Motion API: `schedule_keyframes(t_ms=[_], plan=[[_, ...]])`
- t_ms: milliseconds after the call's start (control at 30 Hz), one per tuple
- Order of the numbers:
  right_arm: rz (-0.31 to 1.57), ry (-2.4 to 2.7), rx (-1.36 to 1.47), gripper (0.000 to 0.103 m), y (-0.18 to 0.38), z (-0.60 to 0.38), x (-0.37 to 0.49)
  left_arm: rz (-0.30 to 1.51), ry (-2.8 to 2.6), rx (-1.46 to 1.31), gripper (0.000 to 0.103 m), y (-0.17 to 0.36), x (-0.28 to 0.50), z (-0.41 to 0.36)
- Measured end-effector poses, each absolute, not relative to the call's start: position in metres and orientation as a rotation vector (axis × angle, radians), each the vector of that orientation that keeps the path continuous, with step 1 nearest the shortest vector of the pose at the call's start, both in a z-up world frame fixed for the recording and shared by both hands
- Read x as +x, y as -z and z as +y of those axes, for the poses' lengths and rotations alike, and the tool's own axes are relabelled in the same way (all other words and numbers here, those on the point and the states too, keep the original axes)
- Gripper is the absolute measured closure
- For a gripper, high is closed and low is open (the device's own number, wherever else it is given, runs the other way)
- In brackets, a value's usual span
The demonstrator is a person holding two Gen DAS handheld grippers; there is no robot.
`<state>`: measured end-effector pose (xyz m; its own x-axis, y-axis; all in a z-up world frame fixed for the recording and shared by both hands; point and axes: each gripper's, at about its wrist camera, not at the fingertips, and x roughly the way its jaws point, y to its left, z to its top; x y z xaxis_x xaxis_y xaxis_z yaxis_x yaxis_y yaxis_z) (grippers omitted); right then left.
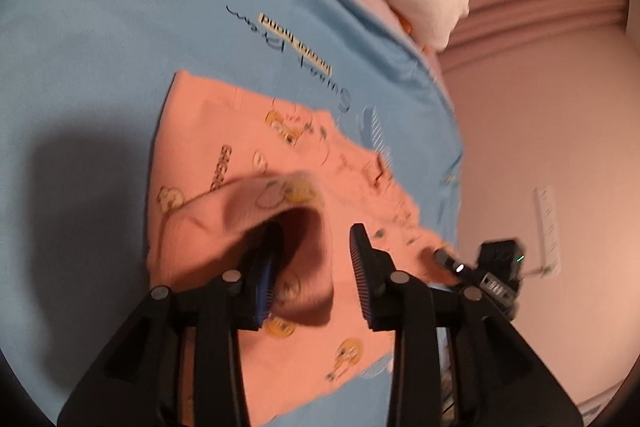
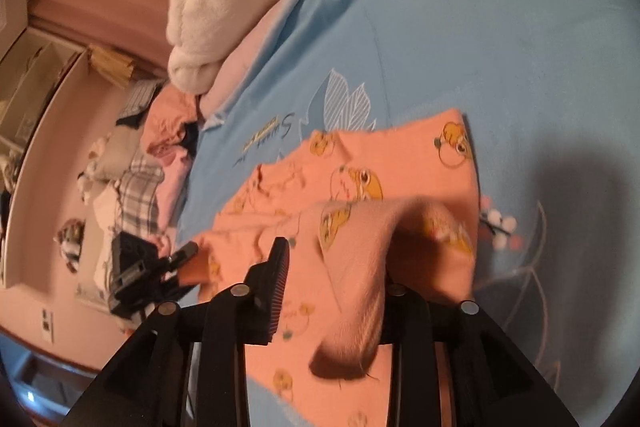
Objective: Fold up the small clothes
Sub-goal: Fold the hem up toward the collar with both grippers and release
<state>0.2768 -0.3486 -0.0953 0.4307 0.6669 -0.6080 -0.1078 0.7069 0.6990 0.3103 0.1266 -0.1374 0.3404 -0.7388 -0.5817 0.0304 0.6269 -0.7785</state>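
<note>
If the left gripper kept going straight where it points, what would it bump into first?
Probably the orange garment: the left gripper points down at it, a raised fold draped over one finger. Under it lies the blue bedsheet. Depth is unclear.

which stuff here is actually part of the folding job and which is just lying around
Part of the job:
- orange printed garment, spread on the blue bedsheet
- left gripper, open, a fold draped over one finger
- right gripper, open, a fold draped over one finger

Just lying about:
- cream fluffy blanket
- pile of clothes beside the bed
- plaid cloth
</note>
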Motion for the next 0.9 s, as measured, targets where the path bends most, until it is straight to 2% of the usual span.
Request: schedule_keyframes(t_ms=[33, 67, 100, 133, 333, 367, 400, 433, 467, 500, 633, 700, 900], plan=[[1.024, -0.523, 0.615, 0.073, 0.093, -0.349, 0.277, 1.127, 0.570, -0.770, 0.081, 0.137, 0.311, 0.128], [1.024, -0.526, 0.623, 0.075, 0.092, -0.350, 0.278, 1.125, 0.576, -0.804, 0.093, 0.136, 0.313, 0.130], [1.022, -0.539, 0.647, 0.088, 0.091, -0.351, 0.281, 1.117, 0.579, -0.860, 0.093, 0.136, 0.316, 0.132], [1.013, -0.544, 0.683, 0.092, 0.090, -0.352, 0.286, 1.098, 0.574, -0.928, 0.093, 0.137, 0.320, 0.135], [0.946, -0.508, 1.035, 0.092, 0.110, -0.365, 0.324, 1.012, 0.418, -1.267, 0.093, 0.156, 0.344, 0.157], [0.931, -0.480, 1.131, 0.092, 0.119, -0.373, 0.330, 1.001, 0.383, -1.343, 0.089, 0.163, 0.347, 0.164], [0.924, -0.446, 1.231, 0.086, 0.129, -0.382, 0.334, 1.000, 0.340, -1.398, 0.080, 0.170, 0.350, 0.170], [0.917, -0.413, 1.308, 0.069, 0.138, -0.389, 0.337, 1.006, 0.314, -1.401, 0.074, 0.172, 0.352, 0.172], [0.905, -0.376, 1.340, 0.062, 0.142, -0.394, 0.337, 1.012, 0.277, -1.389, 0.060, 0.174, 0.352, 0.178], [0.885, -0.346, 1.344, 0.059, 0.143, -0.399, 0.335, 1.018, 0.261, -1.376, 0.052, 0.173, 0.350, 0.182], [0.829, -0.364, 1.303, 0.059, 0.132, -0.412, 0.322, 0.975, 0.231, -1.345, 0.052, 0.167, 0.340, 0.205], [0.804, -0.357, 1.233, 0.059, 0.120, -0.419, 0.311, 0.976, 0.251, -1.242, 0.052, 0.155, 0.333, 0.209], [0.831, -0.412, 0.646, 0.059, 0.071, -0.386, 0.261, 0.993, 0.366, -0.820, 0.052, 0.131, 0.286, 0.190]])
